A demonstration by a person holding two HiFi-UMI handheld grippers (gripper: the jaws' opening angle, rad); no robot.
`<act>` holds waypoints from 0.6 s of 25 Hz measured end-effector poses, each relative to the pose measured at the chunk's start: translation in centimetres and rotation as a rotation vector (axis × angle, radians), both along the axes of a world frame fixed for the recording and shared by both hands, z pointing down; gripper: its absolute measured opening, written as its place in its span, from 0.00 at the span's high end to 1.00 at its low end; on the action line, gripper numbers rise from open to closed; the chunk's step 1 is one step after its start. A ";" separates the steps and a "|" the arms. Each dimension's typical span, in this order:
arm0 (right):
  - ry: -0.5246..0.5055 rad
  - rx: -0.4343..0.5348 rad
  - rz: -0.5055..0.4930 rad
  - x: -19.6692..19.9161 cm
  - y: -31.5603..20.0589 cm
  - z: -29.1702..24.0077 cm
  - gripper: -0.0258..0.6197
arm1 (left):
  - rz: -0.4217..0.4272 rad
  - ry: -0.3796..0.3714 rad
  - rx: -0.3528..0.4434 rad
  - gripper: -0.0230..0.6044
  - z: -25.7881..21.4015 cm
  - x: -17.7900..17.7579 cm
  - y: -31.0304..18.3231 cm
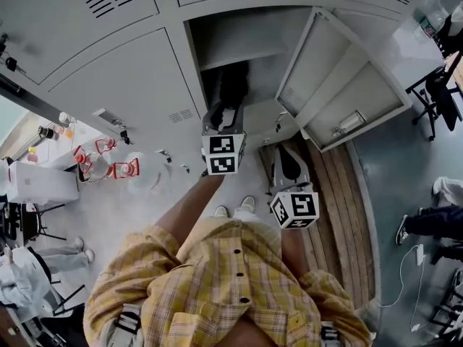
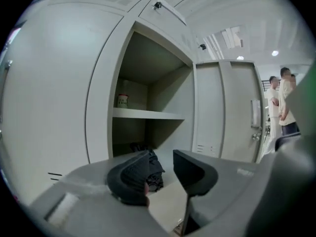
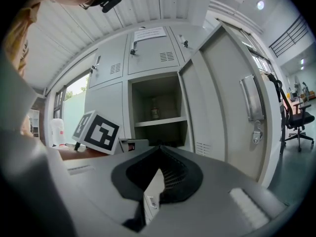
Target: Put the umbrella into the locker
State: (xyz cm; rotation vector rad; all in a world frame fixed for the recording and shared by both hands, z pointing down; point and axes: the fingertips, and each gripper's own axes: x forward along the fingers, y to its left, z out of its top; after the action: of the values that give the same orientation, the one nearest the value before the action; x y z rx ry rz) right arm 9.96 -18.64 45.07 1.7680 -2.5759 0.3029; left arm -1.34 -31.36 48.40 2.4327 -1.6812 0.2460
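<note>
Grey steel lockers fill the wall ahead, and one locker [image 1: 217, 42] stands with its door [image 1: 340, 85] swung out to the right; a shelf [image 2: 148, 114] splits it, with a small jar [image 2: 122, 100] on the upper level; the umbrella [image 2: 154, 171], a dark folded bundle, lies on the floor of the lower compartment under that shelf; the left tool [image 2: 160, 159] hangs at the mouth of that compartment with its jaws spread and nothing between them, the umbrella lying beyond the tips; whether a pad brushes the fabric I cannot tell; the right tool [image 3: 159, 154] waits lower and to the right, jaws pressed together on nothing

By my reading the umbrella is as good as stowed and the step in hand is getting the left tool clear; best drawn straight back along its own line, held level, so no pad snags the cloth and drags the bundle out over the lip

Room is tight above, where the shelf's front edge sits just over the jaws, and at the left frame; the right side is more open as far as the door, whose handle [image 3: 249, 100] is near enough for the right tool to push it shut afterwards; bystanders stand well apart beyond the door
</note>
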 end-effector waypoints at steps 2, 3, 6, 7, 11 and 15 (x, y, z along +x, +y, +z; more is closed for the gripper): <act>0.001 0.005 -0.004 -0.3 0.2 -0.2 0.98 | 0.001 -0.021 0.021 0.79 -0.5 -0.4 1.2; 0.002 0.007 -0.006 -0.4 0.2 -0.3 0.98 | 0.005 -0.023 0.029 0.81 -0.6 -0.4 1.7; 0.004 0.012 -0.005 -0.5 0.5 -0.5 0.98 | 0.014 -0.009 0.033 0.91 -0.8 -0.6 3.4; 0.004 0.015 -0.004 -0.5 0.6 -0.6 0.98 | 0.013 -0.002 0.032 0.95 -0.9 -0.8 3.9; 0.003 0.021 -0.005 -0.7 0.9 -1.0 0.98 | 0.008 0.033 0.029 0.97 -1.4 -1.2 5.7; 0.010 0.021 -0.008 -1.0 1.2 -1.0 0.98 | 0.008 0.038 0.044 0.97 -1.9 -1.6 7.4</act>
State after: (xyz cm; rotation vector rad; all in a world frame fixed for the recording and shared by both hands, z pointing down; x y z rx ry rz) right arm 8.92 -17.41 44.06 1.7603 -2.5886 0.2664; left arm -2.96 -23.98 46.53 2.4595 -1.6784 0.1640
